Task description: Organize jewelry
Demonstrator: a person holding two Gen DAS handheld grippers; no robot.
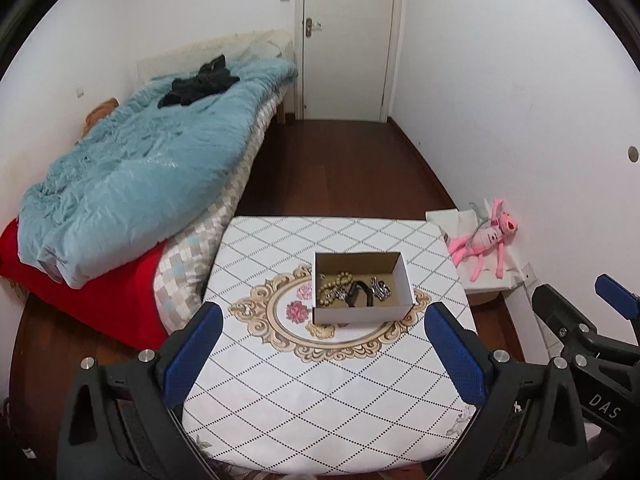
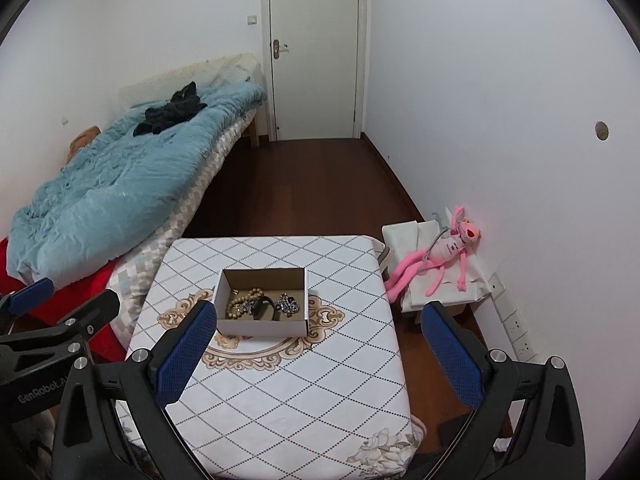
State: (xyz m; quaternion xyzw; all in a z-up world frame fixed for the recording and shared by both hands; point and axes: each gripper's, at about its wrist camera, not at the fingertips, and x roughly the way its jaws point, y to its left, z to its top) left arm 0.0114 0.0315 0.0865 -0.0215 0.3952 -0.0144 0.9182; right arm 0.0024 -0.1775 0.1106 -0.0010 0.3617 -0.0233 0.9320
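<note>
A small open cardboard box point(image 1: 362, 314) stands in the middle of the patterned tablecloth; it also shows in the right wrist view point(image 2: 262, 325). Inside lie a beaded bracelet point(image 1: 335, 282), a black band point(image 1: 360, 294) and a silver chain piece point(image 1: 380, 288). My left gripper point(image 1: 320, 320) is open and empty, held back over the near part of the table. My right gripper point(image 2: 320, 320) is open and empty, to the right of the box, and shows at the right edge of the left wrist view point(image 1: 616, 300).
The small table point(image 1: 280, 400) has a white diamond-pattern cloth. A bed with a blue duvet point(image 1: 132, 168) stands to the left, close to the table. A pink plush toy point(image 2: 436, 256) lies on a low white stand to the right. Wall sockets point(image 2: 516, 328) sit low on the right wall.
</note>
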